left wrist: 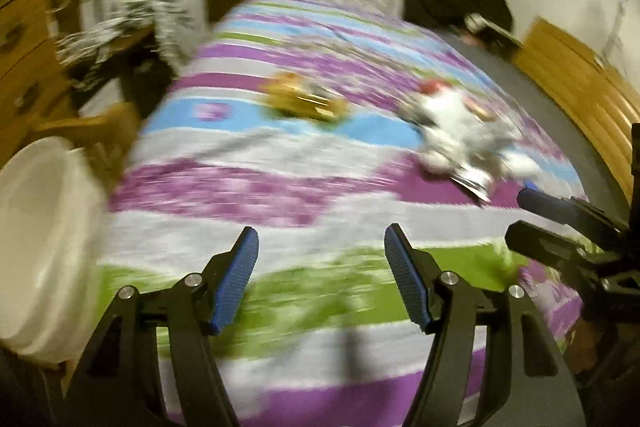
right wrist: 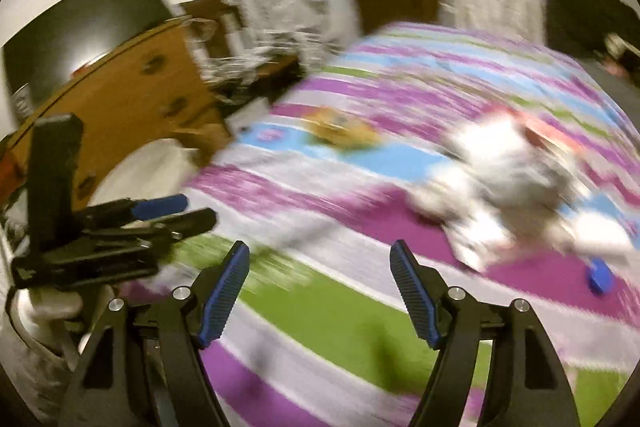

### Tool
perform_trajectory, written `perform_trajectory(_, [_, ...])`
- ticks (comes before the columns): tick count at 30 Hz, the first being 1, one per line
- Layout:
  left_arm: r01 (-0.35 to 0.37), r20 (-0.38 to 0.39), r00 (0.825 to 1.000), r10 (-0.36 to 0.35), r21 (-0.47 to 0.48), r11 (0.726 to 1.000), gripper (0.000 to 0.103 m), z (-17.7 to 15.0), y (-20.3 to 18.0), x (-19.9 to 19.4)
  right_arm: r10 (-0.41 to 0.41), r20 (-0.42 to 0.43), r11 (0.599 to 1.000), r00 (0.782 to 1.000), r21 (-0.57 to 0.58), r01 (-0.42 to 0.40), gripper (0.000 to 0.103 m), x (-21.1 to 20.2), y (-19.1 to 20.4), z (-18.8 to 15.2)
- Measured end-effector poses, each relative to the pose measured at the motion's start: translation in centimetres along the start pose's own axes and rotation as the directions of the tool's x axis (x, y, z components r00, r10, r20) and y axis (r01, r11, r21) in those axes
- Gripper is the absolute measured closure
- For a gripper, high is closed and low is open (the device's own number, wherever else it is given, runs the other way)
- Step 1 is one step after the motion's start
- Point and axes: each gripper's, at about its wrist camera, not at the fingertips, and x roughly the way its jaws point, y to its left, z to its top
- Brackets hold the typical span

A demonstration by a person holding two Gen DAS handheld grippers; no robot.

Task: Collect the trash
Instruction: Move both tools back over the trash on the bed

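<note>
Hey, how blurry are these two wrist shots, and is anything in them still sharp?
Left wrist view: the striped purple, green and blue bedspread and the white crumpled trash pile are smeared by motion blur, while the left gripper stays crisp, jaws open and empty. Right wrist view: heavier smear on the yellow-brown wrapper; the right gripper is sharp, open, empty. Both show fisheye bending and dark corners.

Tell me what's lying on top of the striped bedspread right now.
On the bedspread lie a yellow-brown wrapper, a white crumpled heap and a small blue piece. Blur hides what each is; anything under the heap is covered.
</note>
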Motion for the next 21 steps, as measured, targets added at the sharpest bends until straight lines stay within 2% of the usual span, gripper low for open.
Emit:
perform_trajectory(5, [0.096, -0.068, 0.994, -0.089, 0.105, 0.990, 0.040, -0.1, -7.5, 4.6, -0.101, 0.005, 0.985, 0.995, 0.144, 0.099, 0.030, -3.0, -9.9, -4.1])
perform_trajectory(9, [0.176, -0.117, 0.981, -0.156, 0.187, 0.967, 0.040, 1.6, -12.7, 8.3, -0.129, 0.010, 0.968, 0.992, 0.220, 0.124, 0.030, -4.7, -14.4, -6.1])
perform_trajectory(15, [0.184, -0.174, 0.974, -0.147, 0.219, 0.958, 0.040, 3.4, -16.1, 13.0, -0.134, 0.024, 0.951, 0.991, 0.284, 0.122, 0.029, -5.9, -18.4, -7.2])
perform_trajectory(17, [0.190, -0.183, 0.972, -0.149, 0.237, 0.953, 0.040, 3.4, -17.2, 13.8, -0.138, 0.023, 0.948, 0.990, 0.294, 0.126, 0.029, -5.7, -18.2, -7.0])
perform_trajectory(18, [0.223, -0.192, 0.965, -0.177, 0.254, 0.941, 0.040, 3.2, -18.0, 13.8, -0.142, 0.022, 0.946, 0.990, 0.299, 0.128, 0.029, -5.8, -18.8, -7.1])
perform_trajectory(20, [0.405, -0.270, 0.902, -0.337, 0.259, 0.877, 0.040, 2.7, -19.5, 13.0, -0.147, 0.022, 0.943, 0.989, 0.306, 0.133, 0.029, -6.0, -19.9, -7.2])
perform_trajectory(21, [0.449, -0.288, 0.881, -0.375, 0.261, 0.854, 0.042, 2.4, -20.1, 12.5, -0.150, 0.023, 0.941, 0.988, 0.309, 0.136, 0.029, -6.1, -20.3, -7.3])
